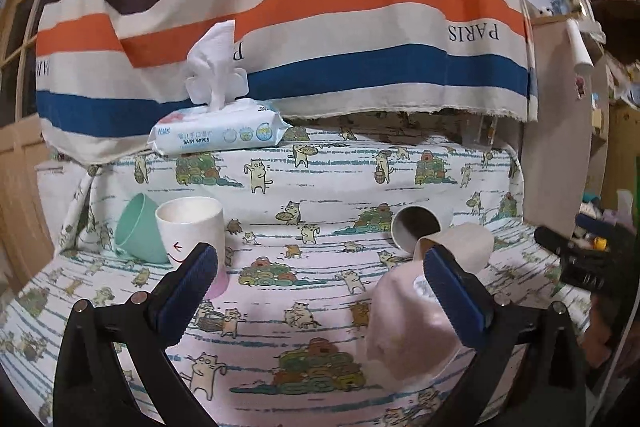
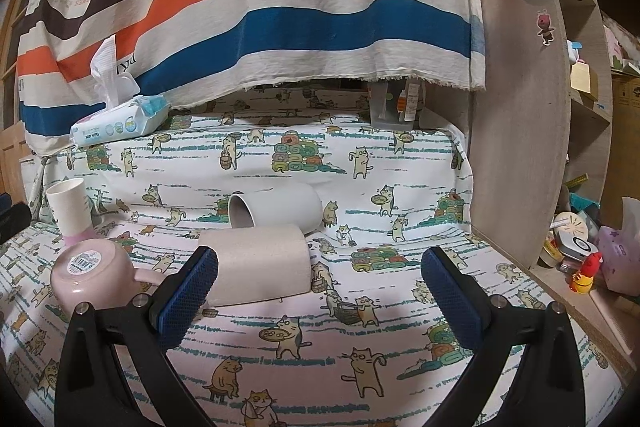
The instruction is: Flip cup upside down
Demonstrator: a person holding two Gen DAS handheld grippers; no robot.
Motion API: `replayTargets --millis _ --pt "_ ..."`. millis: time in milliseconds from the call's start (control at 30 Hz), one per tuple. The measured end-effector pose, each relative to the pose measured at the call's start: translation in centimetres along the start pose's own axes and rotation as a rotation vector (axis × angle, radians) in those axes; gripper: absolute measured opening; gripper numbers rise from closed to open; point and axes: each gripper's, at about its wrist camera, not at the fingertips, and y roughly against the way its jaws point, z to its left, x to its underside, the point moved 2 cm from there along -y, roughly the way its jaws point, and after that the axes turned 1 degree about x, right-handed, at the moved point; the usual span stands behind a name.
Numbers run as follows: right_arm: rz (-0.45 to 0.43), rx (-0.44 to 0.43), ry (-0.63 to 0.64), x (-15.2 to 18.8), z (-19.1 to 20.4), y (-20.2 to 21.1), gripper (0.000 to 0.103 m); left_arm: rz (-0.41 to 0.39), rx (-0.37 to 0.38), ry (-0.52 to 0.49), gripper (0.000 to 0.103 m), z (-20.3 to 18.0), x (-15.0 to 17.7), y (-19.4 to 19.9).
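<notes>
A pink handled cup (image 1: 404, 331) stands upside down on the cat-print cloth, its labelled base up; it also shows in the right wrist view (image 2: 86, 277). My left gripper (image 1: 320, 287) is open, its right finger just beside this cup. A beige cup (image 2: 260, 263) lies on its side; it also shows in the left wrist view (image 1: 460, 247). A white cup (image 2: 280, 209) lies on its side behind it. My right gripper (image 2: 320, 283) is open and empty, its left finger close in front of the beige cup. A white paper cup (image 1: 192, 231) stands upright, on something pink. A mint green cup (image 1: 138, 227) leans tilted.
A pack of baby wipes (image 1: 218, 131) sits on the raised back ledge under a striped hanging cloth (image 1: 280, 27). A wooden shelf panel (image 2: 520, 147) with clutter stands at the right. The right gripper's black body (image 1: 580, 259) shows at the right edge of the left wrist view.
</notes>
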Motion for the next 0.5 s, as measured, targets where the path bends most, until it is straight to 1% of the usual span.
replayTargets --millis 133,500 --pt "0.001 -0.005 0.003 0.07 0.27 0.04 0.102 0.002 0.021 0.016 0.102 0.36 0.69 -0.08" --pt "0.005 -0.009 0.005 0.1 0.4 -0.03 0.102 -0.005 0.01 0.012 0.102 0.27 0.94 -0.02"
